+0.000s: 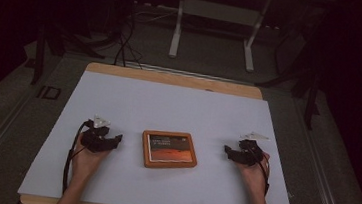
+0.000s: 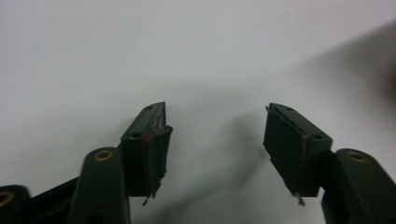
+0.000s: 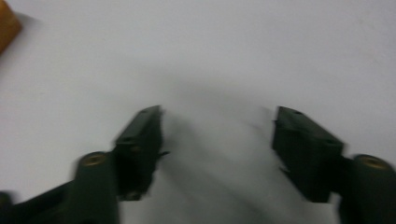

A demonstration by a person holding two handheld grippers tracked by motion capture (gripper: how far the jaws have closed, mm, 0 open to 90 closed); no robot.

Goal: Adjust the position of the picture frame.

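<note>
Start pose, nothing grasped yet. Flat orange-framed tablet-like case (image 1: 169, 149) lies face up at table centre, on the white sheet (image 1: 168, 106) that covers the wooden table (image 1: 171, 77). Left gripper (image 1: 115, 139) sits at 9 o'clock of the case, right gripper (image 1: 228, 151) at 3 o'clock; both near it but apart from it, tips pointing inward toward the case. Each is held in a hand coming in from 6 o'clock.

Left gripper view: left gripper (image 2: 215, 135) jaws wide, bare white sheet between the pads, nothing held. Right gripper view: right gripper (image 3: 217, 135) jaws wide too, empty, slight motion blur; an orange corner of the case (image 3: 7, 25) sits at 10 o'clock of that picture.

Step, as I read it: approach phase, both grippers flanking the case before a pickup or a push. Next move probably calls for closing in on an edge; the case lies flat, so a jaw must get under or over the thin rim, likely low and level.

Case look: rounded corners, orange rim, dark reddish-brown cover with a lighter text line near the top, too small to read. Slightly rotated, long side running roughly 9 to 3. Looks rigid and thin.

Background floor holds white stand legs (image 1: 213, 35) at 12 o'clock.
</note>
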